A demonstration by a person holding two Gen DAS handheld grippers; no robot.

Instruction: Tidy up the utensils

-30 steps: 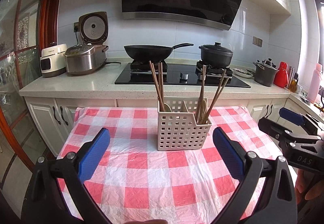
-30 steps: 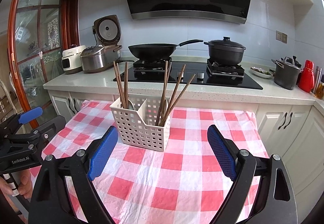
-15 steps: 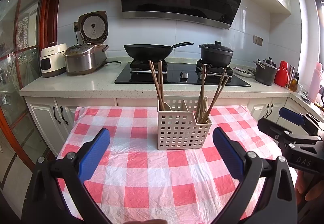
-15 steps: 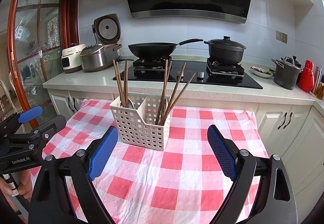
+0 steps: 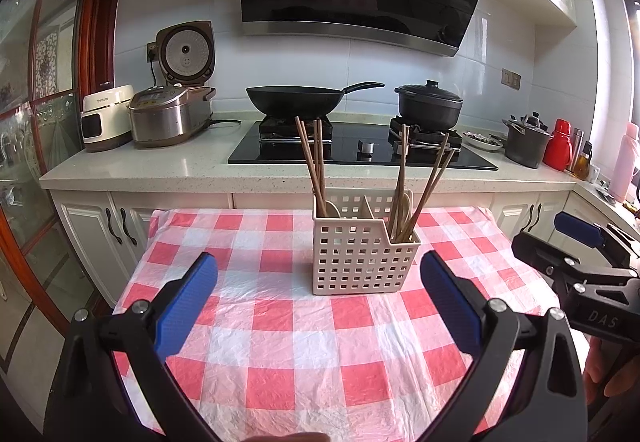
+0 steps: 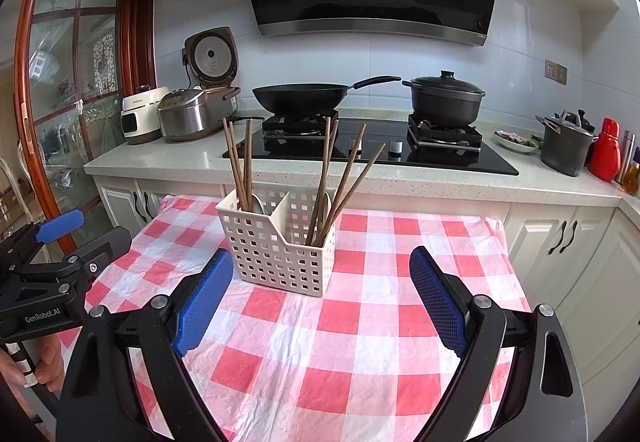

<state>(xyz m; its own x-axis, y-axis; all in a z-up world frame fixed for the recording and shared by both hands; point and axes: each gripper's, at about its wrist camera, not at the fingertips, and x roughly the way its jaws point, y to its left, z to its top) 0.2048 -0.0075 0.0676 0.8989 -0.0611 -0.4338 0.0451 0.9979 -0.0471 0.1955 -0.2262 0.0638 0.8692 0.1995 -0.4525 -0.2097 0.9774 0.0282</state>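
Observation:
A cream perforated utensil holder (image 5: 364, 254) (image 6: 280, 246) stands on the red-and-white checked tablecloth (image 5: 320, 342) (image 6: 360, 322). A divider splits it into two compartments. Brown chopsticks (image 5: 316, 158) (image 6: 240, 162) and a pale spoon (image 5: 332, 208) lean in the left compartment. More chopsticks (image 5: 424, 178) (image 6: 344, 178) and a spoon (image 5: 408, 202) stand in the right one. My left gripper (image 5: 318, 282) is open and empty, a little short of the holder. My right gripper (image 6: 320, 282) is also open and empty, nearer the holder's right corner. Each gripper shows at the edge of the other's view.
Behind the table runs a counter (image 5: 160, 170) with a rice cooker (image 5: 172, 114), a wok (image 5: 296, 100) and a black pot (image 5: 430, 104) on the hob. A grey pot (image 6: 568, 146) and a red flask (image 6: 606, 148) stand at the right. A person's hand (image 6: 36, 370) holds the left gripper's handle.

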